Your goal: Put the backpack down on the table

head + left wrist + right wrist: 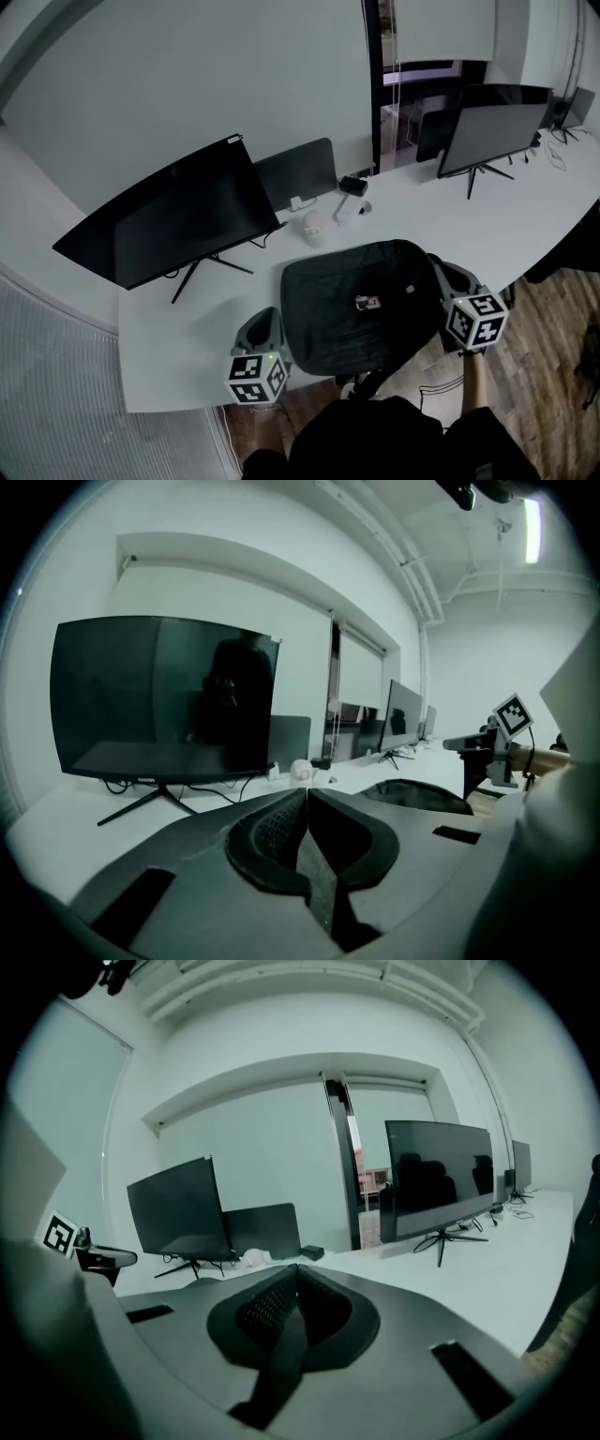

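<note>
The backpack (361, 305) is at the near edge of the table (169, 356), dark and lying roughly flat. Its far part is over the white top and its near part juts out past the edge towards me. I can't tell from above whether it rests its weight on the surface or hangs just clear of it.

My left gripper (307, 791) sits at the bag's left side with its jaws closed. A dark webbing strap (319, 892) runs down from between the pads, so I read it as pinched there. My right gripper (297, 1267) is at the bag's right side, likewise clamped, with a second strap (277, 1363) trailing from its pads.

As I judge it, the bag is in hand on both sides and already at the table, but not yet put down. I have to bring it fully onto the top, let it settle, then release both straps.

Beyond the bag stand a small white object (315, 228) and a large monitor (173, 225), well clear.
</note>
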{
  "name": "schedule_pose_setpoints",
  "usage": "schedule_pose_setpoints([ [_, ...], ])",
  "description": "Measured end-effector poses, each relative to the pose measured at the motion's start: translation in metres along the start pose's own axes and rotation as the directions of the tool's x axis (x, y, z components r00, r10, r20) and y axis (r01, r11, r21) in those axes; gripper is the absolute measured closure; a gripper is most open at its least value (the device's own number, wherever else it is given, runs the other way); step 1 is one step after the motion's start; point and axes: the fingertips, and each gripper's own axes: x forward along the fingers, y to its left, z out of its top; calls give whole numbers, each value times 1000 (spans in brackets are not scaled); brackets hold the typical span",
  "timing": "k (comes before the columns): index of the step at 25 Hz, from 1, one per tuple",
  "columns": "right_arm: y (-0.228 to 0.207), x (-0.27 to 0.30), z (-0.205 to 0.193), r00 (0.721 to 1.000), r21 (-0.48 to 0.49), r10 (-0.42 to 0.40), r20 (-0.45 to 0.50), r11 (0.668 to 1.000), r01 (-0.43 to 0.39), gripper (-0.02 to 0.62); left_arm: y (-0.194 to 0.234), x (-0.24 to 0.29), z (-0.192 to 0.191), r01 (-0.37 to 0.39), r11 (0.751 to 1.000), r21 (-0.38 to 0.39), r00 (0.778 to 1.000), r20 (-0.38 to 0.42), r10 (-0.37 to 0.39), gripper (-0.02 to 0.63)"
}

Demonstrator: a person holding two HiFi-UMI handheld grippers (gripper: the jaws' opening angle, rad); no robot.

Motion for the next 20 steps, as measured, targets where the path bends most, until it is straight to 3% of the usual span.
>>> schedule_pose_setpoints([
  [4, 11, -6, 16, 995, -8, 33, 99, 999, -32, 581, 2, -7, 17, -13, 1000, 12, 997, 71, 12, 588],
  [11, 20, -12, 20, 986, -8, 62, 153, 998, -62, 583, -2, -14, 33, -14, 998, 66, 988, 152, 4, 589],
  [20, 23, -16, 17, 983, -15, 86, 161, 996, -85, 583, -1, -16, 31, -7, 997, 71, 988, 156, -5, 591],
])
